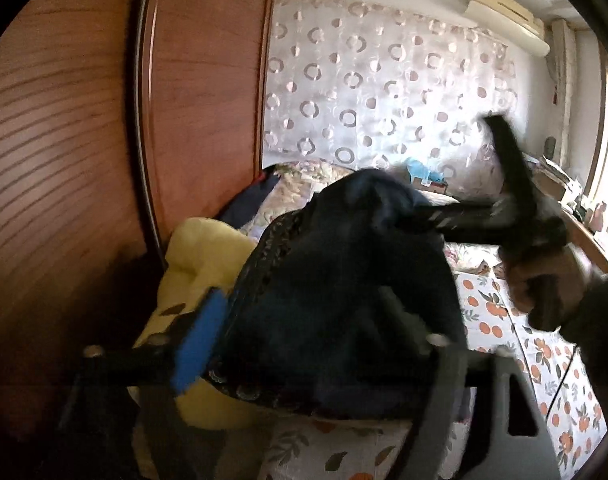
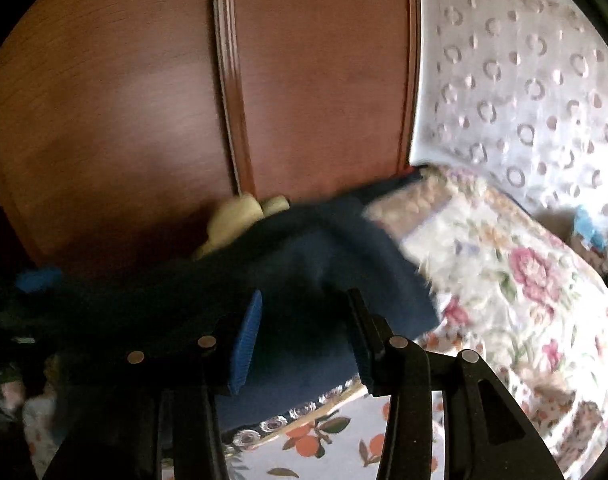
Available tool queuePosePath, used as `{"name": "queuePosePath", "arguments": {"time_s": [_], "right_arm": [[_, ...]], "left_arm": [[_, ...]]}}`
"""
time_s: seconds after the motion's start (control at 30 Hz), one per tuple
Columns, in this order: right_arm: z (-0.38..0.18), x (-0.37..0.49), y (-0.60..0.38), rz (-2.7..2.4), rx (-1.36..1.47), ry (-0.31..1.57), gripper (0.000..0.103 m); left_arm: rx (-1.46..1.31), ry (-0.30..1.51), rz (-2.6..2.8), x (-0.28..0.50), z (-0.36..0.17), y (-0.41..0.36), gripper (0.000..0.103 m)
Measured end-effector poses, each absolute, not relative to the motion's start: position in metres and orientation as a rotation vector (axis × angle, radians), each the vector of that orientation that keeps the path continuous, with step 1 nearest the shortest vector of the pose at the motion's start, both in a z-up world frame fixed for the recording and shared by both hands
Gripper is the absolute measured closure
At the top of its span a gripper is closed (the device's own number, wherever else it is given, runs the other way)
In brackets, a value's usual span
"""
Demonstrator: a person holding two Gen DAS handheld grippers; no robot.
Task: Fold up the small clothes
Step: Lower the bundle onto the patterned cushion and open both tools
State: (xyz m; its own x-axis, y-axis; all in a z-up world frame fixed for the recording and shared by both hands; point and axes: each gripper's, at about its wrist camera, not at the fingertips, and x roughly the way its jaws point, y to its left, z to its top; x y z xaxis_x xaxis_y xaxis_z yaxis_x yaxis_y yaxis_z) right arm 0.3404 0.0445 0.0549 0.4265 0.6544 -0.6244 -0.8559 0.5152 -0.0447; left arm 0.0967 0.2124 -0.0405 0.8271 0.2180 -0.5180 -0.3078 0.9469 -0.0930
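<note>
Navy garment (image 1: 344, 280) hangs between both my claws, lifted above the orange-print sheet (image 1: 544, 360).

My left claw (image 1: 304, 320) has the cloth draped across its gap, blue pad (image 1: 200, 340) at 9 o'clock of the bundle; whether it pinches I cannot tell. In the right wrist view my right claw (image 2: 304, 332) stands fairly wide, with dark cloth filling the space between its ribbed blue pads (image 2: 246, 344); a true grip I cannot tell. The fabric looks soft and matte, with a patterned lace-like border along its lower edge. At 10 o'clock sits a yellow plush cushion (image 1: 200, 256) against the glossy wooden wardrobe (image 1: 84, 120); a floral quilt (image 2: 504, 280) lies at 3 o'clock.
</note>
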Motion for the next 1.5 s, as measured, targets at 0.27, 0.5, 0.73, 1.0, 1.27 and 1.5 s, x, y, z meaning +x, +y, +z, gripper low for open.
{"name": "queuePosePath", "arguments": {"time_s": [0.27,0.5,0.73,1.0,1.27,1.5], "right_arm": [[0.046,0.349,0.046,0.888,-0.348,0.572,0.059],[0.039,0.296,0.023,0.852,-0.336,0.529,0.048],[0.042,0.251,0.005,0.817,-0.292,0.507,0.024],[0.042,0.209,-0.019,0.732,-0.251,0.493,0.021],[0.040,0.156,-0.061,0.631,-0.187,0.469,0.021],[0.041,0.106,-0.098,0.523,-0.117,0.441,0.018]], "left_arm": [[-0.134,0.529,0.283,0.085,-0.031,0.207,0.018],[-0.110,0.520,0.278,0.076,-0.025,0.194,0.018],[-0.093,0.509,0.247,0.061,-0.019,0.182,0.018],[-0.092,0.509,0.191,0.047,-0.018,0.161,0.018],[-0.053,0.529,0.118,0.039,-0.022,0.123,0.018],[-0.029,0.525,0.038,0.036,-0.018,0.083,0.018]]}}
